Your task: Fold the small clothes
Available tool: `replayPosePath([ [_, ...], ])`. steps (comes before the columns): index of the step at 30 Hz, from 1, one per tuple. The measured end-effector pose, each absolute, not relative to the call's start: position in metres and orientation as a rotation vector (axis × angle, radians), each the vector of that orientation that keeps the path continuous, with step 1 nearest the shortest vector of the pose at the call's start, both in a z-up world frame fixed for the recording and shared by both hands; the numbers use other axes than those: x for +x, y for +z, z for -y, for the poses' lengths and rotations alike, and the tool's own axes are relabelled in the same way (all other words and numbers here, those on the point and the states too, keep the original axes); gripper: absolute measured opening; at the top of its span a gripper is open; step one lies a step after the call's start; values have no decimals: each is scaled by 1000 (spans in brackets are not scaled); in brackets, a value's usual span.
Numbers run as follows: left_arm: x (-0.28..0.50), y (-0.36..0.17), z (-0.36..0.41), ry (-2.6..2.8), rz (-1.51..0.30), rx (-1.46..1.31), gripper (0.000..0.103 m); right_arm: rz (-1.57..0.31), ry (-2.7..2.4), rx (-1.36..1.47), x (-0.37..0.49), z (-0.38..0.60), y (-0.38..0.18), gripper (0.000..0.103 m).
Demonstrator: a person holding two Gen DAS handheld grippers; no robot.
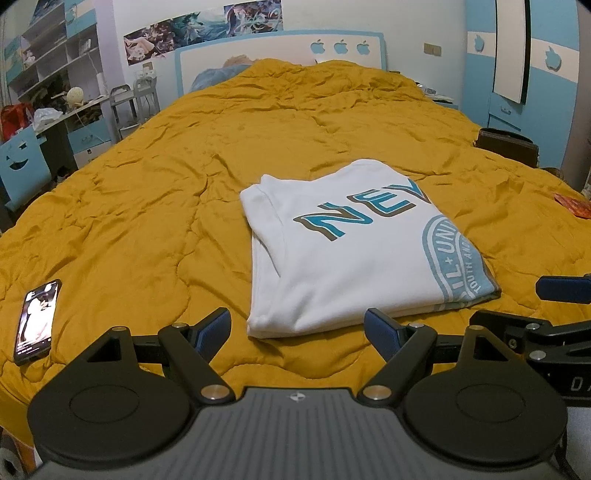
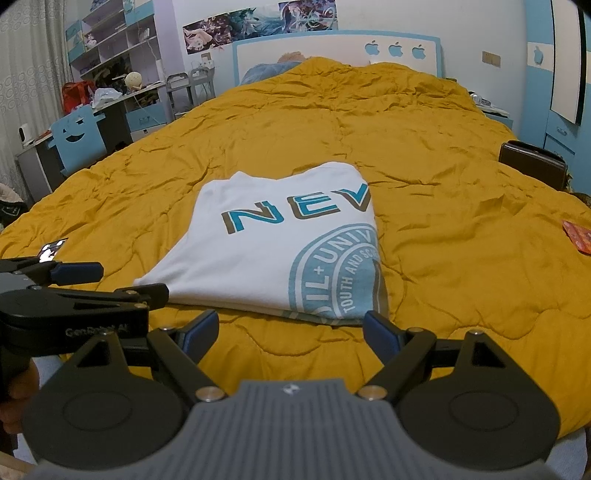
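White T-shirt [image 1: 332,258] lying folded on the mustard quilt [image 1: 147,206], left gripper [image 1: 297,325] hovering at its near edge, jaws standing wide apart and empty, right gripper [image 2: 290,326] likewise spread and empty, phone [image 1: 37,321] resting well left.

A wide bed [image 1: 295,122] under a rumpled mustard quilt [image 2: 424,155] fills a blue-and-white bedroom. Apple cut-outs mark the headboard [image 1: 280,48], beneath a strip of posters [image 2: 258,20]. Cluttered shelves [image 1: 48,48] and a table [image 2: 110,99] line the left wall; a wardrobe [image 1: 524,62] stands right.
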State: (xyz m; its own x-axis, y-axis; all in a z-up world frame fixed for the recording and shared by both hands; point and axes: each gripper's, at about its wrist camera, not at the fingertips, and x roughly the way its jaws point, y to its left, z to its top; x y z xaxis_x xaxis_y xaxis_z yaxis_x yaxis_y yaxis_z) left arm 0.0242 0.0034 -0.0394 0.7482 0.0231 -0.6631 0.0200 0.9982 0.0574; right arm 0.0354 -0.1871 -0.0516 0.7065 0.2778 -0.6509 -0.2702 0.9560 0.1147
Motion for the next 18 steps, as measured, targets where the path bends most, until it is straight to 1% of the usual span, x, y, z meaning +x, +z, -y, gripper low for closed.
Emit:
replayPosePath([
  [18, 22, -37, -1, 6, -727, 60, 96, -724, 305, 11, 35, 187, -51, 81],
])
